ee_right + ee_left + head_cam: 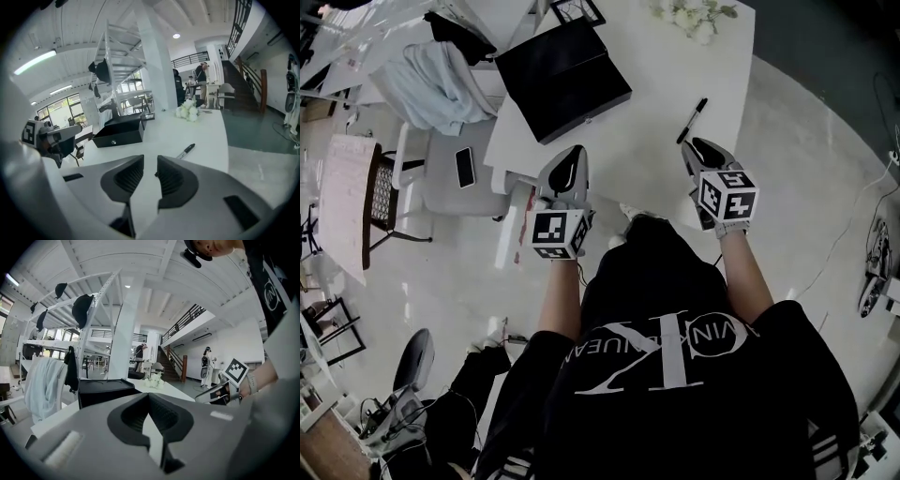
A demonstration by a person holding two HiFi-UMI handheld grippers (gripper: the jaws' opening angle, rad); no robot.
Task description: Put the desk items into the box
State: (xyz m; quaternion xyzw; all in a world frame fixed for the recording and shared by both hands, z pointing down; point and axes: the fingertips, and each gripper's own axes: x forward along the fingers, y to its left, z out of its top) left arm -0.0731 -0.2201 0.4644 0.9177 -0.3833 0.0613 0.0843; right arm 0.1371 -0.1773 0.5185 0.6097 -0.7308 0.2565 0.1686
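Note:
A black box (pixel 562 80) lies on the white desk (pixel 675 75); it also shows as the box (pixel 105 390) and the box (pixel 119 131). A black marker pen (pixel 692 120) lies on the desk right of it, and in the right gripper view the marker (pixel 186 150) sits just beyond the jaws. My left gripper (pixel 567 173) hovers at the desk's near edge, below the box, its jaws shut and empty (pixel 149 397). My right gripper (pixel 705 155) is just short of the marker, its jaws a narrow gap apart with nothing between them (pixel 150 161).
White flowers (pixel 689 17) and a small black frame (pixel 577 11) stand at the desk's far side. Left of the desk, a chair holds a phone (pixel 465 167) and a pale cloth (pixel 436 84). The desk's right edge drops to open floor (pixel 806 169).

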